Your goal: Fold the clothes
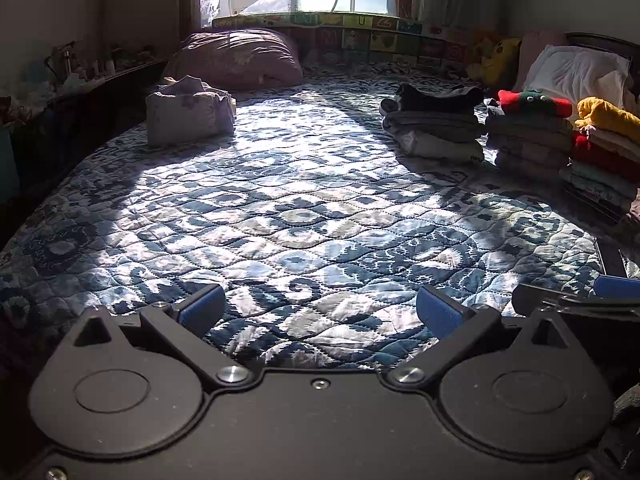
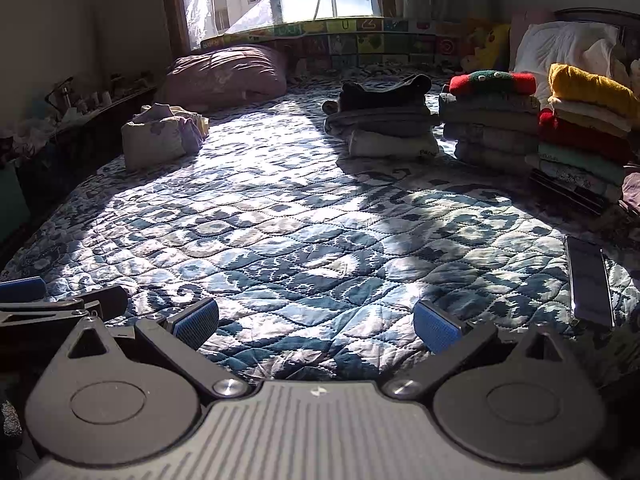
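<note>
Both grippers hover low over a blue patterned quilt (image 1: 304, 208) on a bed. My left gripper (image 1: 320, 312) is open with nothing between its blue pads. My right gripper (image 2: 316, 322) is open and empty too. Folded clothes stand in stacks at the far right: a grey stack with a dark top piece (image 1: 434, 124), a stack topped by a red and green knit (image 1: 532, 128), and a stack topped by a yellow garment (image 1: 608, 144). The same stacks appear in the right wrist view (image 2: 384, 120). A loose pale bundle of clothes (image 1: 188, 114) lies far left.
A mauve pillow (image 1: 236, 58) lies by the window at the bed's head. A dark phone (image 2: 590, 282) rests on the quilt at the right. A white pillow (image 1: 576, 72) stands behind the stacks. A cluttered shelf (image 1: 60, 80) runs along the left wall.
</note>
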### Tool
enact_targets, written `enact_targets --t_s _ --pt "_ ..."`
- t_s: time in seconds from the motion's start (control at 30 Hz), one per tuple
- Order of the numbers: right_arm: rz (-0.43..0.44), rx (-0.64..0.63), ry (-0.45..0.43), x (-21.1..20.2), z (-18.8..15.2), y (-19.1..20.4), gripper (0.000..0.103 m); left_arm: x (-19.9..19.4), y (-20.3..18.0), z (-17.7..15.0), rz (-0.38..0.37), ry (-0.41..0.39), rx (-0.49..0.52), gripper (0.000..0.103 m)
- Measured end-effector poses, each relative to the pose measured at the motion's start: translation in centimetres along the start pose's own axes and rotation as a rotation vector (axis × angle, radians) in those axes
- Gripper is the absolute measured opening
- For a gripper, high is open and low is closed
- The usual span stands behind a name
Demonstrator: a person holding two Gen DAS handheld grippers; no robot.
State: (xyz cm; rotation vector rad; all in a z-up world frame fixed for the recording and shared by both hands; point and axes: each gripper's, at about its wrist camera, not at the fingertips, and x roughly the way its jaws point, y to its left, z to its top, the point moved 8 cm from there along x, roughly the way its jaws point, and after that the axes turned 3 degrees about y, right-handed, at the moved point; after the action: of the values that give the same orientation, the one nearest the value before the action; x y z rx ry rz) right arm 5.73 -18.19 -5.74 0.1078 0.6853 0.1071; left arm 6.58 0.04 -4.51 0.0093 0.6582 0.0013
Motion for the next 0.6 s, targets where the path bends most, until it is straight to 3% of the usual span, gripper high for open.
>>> enact_targets --t_s 0.6 --pt "0.009 0.004 0.005 -0.24 0.02 0.00 0.103 0.11 -0.05 -0.26 -0.002 0.027 -0.008 0.103"
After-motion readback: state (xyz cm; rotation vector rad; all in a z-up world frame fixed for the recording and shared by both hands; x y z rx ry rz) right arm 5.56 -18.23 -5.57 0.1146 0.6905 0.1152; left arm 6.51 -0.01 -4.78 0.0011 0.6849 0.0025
